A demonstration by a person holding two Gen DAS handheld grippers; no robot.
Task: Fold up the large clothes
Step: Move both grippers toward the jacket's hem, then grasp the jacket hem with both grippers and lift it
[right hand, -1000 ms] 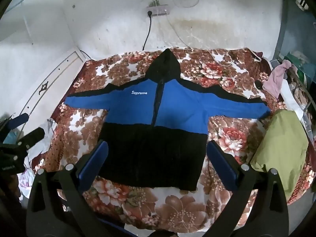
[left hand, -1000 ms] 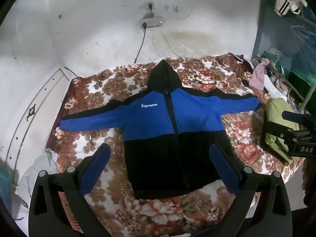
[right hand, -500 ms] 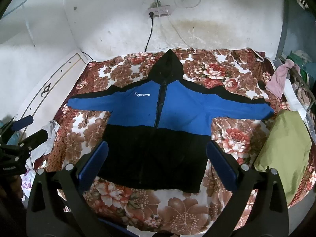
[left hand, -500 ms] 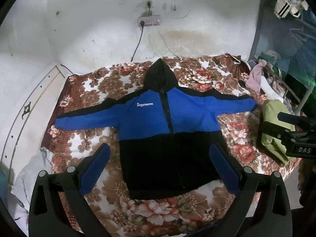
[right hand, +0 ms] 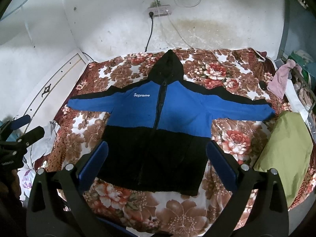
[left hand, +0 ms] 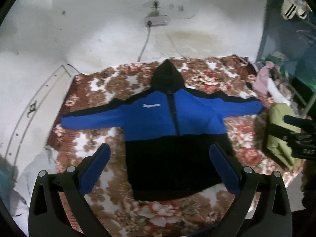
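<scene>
A blue and black hooded jacket [left hand: 169, 130] with a white "Supreme" logo lies flat and face up on the floral bed cover, sleeves spread to both sides, hood toward the wall; it also shows in the right wrist view [right hand: 158, 130]. My left gripper [left hand: 160, 150] is open and empty, held high above the jacket's hem. My right gripper [right hand: 157, 147] is open and empty, also high above the lower part of the jacket. The right gripper shows at the right edge of the left wrist view [left hand: 298, 136]. The left gripper shows at the left edge of the right wrist view [right hand: 17, 136].
The bed [right hand: 233, 138] has a floral brown and red cover. A folded olive green garment [right hand: 288, 154] lies at its right edge. Pink and white clothes [right hand: 280, 79] hang on a rack at the right. A white cloth [right hand: 45, 138] lies at the left. A power strip [right hand: 159, 11] is on the wall.
Both grippers have pulled back and tilted a little, so the jacket sits slightly lower in both views. The jacket itself has not moved. Both grippers stay open.
</scene>
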